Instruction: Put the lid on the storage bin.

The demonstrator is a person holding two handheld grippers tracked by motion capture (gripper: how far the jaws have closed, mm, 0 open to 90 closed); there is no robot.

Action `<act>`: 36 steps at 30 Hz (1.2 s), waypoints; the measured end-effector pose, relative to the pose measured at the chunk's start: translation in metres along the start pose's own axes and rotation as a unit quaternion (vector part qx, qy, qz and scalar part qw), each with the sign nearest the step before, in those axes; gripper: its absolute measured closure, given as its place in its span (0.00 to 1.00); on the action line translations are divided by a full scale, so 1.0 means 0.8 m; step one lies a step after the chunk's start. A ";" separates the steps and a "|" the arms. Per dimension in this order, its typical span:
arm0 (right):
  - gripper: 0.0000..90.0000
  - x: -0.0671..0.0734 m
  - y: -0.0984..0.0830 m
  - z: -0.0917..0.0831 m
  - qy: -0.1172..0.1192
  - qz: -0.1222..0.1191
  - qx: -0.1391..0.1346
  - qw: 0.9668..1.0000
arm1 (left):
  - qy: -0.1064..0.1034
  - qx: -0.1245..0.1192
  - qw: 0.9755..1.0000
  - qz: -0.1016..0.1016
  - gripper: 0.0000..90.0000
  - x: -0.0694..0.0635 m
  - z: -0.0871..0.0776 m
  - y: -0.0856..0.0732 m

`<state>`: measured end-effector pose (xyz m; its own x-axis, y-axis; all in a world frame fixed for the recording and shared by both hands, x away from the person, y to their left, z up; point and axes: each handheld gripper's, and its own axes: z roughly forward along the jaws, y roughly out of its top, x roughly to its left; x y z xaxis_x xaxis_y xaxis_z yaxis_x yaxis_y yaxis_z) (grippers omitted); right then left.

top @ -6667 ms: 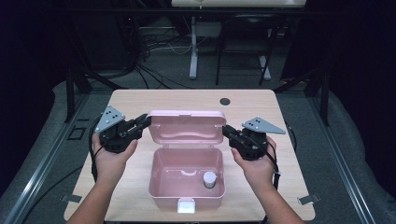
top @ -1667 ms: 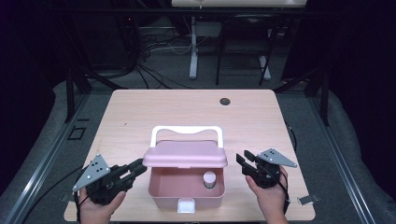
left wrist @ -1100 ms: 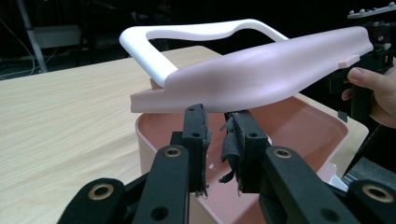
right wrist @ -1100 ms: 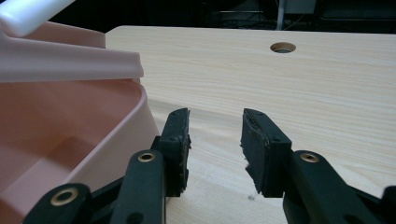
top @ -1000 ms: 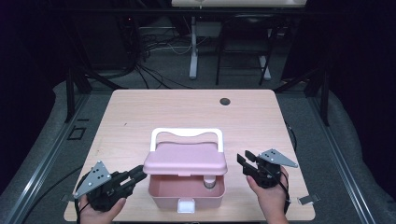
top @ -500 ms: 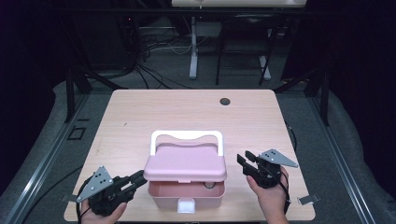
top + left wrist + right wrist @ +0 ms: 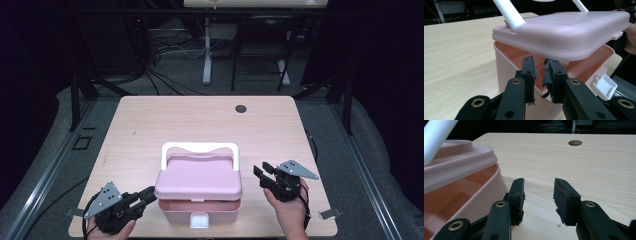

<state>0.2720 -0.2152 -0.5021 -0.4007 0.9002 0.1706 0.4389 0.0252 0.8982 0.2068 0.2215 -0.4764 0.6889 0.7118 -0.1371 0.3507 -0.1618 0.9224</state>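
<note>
While the bench (image 7: 150, 125) carries the pink box (image 7: 198, 212) at its near edge, long axis running left to right, lid (image 7: 199, 179) part-raised, white latch (image 7: 199, 220) facing the person, the right gripper (image 7: 265, 175) jaws stand apart and empty, the left gripper (image 7: 145, 196) jaws narrowly apart beside the box's rim.

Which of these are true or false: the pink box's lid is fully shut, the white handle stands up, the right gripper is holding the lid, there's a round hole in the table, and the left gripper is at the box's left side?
1. The lid of the pink box is fully shut. False: a gap shows between it and the box at the front.
2. The white handle stands up behind the lid. True.
3. The right gripper holds the lid. False: its jaws stand open over the table, apart from the box.
4. A round hole lies in the table. True.
5. The left gripper is at the box's left side. True.
</note>
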 end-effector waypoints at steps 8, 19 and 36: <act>0.67 0.000 -0.001 0.001 0.000 -0.002 0.003 1.000 | 0.001 0.003 1.000 -0.005 0.86 0.001 0.003 -0.005; 0.67 0.001 -0.002 0.001 0.000 -0.002 0.003 1.000 | 0.002 0.010 1.000 -0.009 0.87 0.003 0.005 -0.010; 0.66 0.001 -0.003 0.003 0.001 -0.002 0.006 1.000 | 0.008 0.029 1.000 0.004 0.87 0.002 0.008 -0.018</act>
<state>0.2722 -0.2135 -0.5048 -0.4043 0.8990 0.1683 0.4464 0.0334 0.8942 0.2065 0.2208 -0.4920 0.6810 0.7217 -0.1240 0.3827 -0.2064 0.9005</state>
